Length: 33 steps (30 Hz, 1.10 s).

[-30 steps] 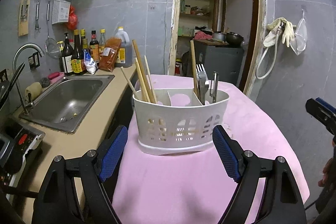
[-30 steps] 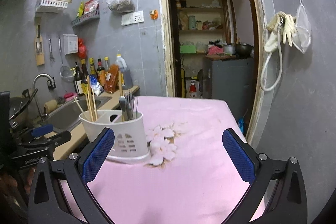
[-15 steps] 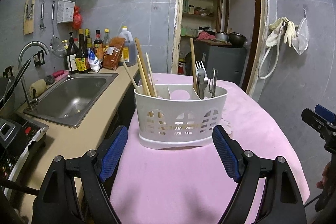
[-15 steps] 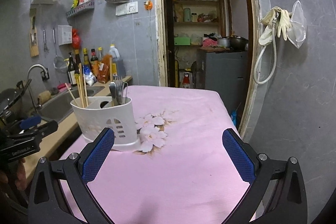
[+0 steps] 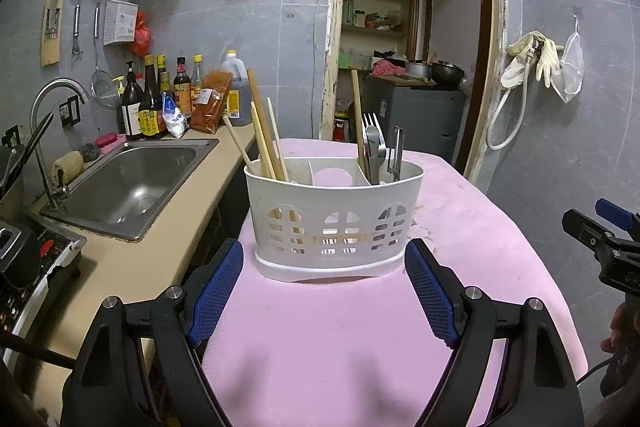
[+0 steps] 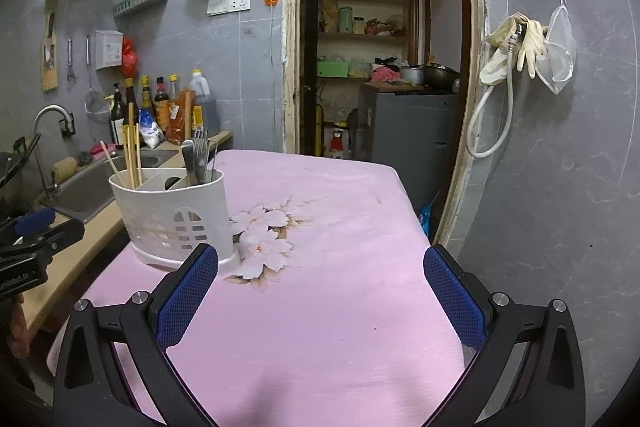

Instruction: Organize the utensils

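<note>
a pink cloth with a white flower print covers the surface (image 6: 340, 287) filling the lower middle of both views. grey tiled walls stand behind it, and an open wooden doorway (image 6: 380, 67) at upper centre shows shelves and a grey cabinet. at left a beige counter holds a steel sink (image 5: 128, 183), with dark sauce bottles (image 5: 152, 103) lined against the wall.

the white perforated plastic utensil caddy (image 5: 334, 223) stands on the cloth at the centre of the left view, at left in the right view. its left compartment holds wooden chopsticks (image 5: 264, 131), its middle one looks empty, and its right one holds a metal fork and other steel cutlery (image 5: 374, 151).

the left hand-held gripper (image 5: 324, 291) is spread wide and empty near the caddy; the right hand-held gripper (image 6: 320, 291) gapes empty over bare cloth.
</note>
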Available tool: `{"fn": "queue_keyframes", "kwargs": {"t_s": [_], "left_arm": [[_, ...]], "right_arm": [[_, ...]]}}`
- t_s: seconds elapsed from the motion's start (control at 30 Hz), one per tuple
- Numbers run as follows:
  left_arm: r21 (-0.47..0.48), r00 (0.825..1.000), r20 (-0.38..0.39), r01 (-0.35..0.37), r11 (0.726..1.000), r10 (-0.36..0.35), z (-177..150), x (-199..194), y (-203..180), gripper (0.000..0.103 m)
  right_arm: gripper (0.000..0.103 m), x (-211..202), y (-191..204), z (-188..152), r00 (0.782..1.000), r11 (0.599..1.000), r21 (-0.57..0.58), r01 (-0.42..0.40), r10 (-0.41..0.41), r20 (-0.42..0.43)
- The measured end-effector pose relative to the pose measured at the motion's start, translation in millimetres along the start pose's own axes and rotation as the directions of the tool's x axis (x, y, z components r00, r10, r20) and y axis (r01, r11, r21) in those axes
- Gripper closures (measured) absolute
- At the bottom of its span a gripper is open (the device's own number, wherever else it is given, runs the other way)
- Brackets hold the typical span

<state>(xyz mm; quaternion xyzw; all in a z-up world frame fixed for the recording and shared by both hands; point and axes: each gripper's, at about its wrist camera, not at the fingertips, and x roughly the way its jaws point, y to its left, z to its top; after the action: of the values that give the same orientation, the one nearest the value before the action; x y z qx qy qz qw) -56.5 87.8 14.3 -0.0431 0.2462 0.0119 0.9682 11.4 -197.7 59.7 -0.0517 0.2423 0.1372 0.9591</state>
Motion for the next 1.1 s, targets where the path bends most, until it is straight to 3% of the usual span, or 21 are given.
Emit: {"fn": "queue_keyframes", "kwargs": {"t_s": [1.1], "left_arm": [[0.004,1.0,0.025,-0.001,1.0,0.001,3.4,-0.5,1.2,0.025]], "right_arm": [[0.0,1.5,4.1,5.0,1.0,1.0,-0.005,-0.007,0.008,0.016]]}}
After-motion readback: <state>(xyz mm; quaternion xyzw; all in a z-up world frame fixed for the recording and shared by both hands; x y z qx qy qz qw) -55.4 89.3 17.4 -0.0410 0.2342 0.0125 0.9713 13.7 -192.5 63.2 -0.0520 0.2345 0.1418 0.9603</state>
